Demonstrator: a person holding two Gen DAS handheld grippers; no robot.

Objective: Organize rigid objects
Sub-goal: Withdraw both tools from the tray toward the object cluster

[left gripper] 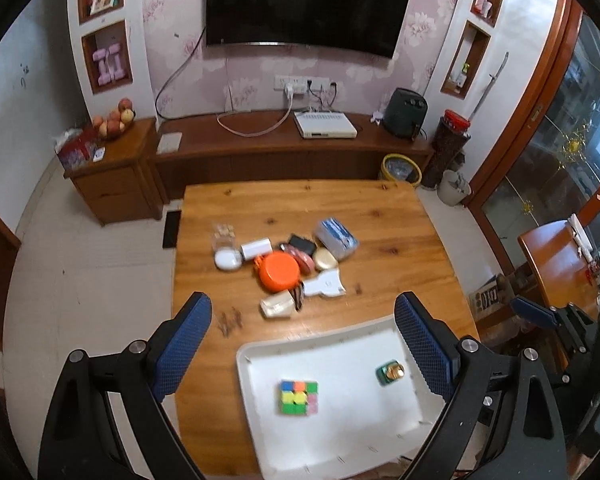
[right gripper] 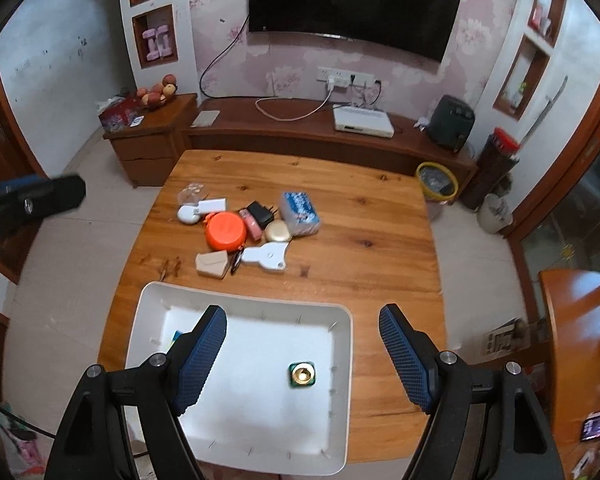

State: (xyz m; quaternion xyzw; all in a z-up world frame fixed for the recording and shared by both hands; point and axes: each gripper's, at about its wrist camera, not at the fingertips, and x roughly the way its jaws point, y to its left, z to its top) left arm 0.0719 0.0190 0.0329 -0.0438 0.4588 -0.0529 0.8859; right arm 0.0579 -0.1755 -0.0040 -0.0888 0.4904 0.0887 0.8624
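A white tray (left gripper: pixel 252 364) (right gripper: pixel 340 360) sits at the near edge of the wooden table (left gripper: pixel 380 220) (right gripper: pixel 360 220). In it lie a colourful puzzle cube (left gripper: pixel 299 397) and a small green bottle with a gold cap (left gripper: pixel 390 373) (right gripper: pixel 301 374). A pile lies mid-table: an orange round case (left gripper: pixel 279 271) (right gripper: pixel 225 231), a blue tissue pack (left gripper: pixel 336 237) (right gripper: pixel 300 208), a gold compact (right gripper: pixel 278 232), a black charger (right gripper: pixel 261 213), a white scraper (right gripper: pixel 268 257). My left gripper (left gripper: pixel 302 340) is open above the tray. My right gripper (right gripper: pixel 302 352) is open and empty above the tray.
A beige box (right gripper: pixel 211 264) and a white round case (right gripper: pixel 188 213) lie in the pile. A low TV cabinet (right gripper: pixel 300 136) runs behind the table. A yellow bin (right gripper: pixel 436 180) stands at the far right corner. A second table (right gripper: pixel 580 340) is at the right.
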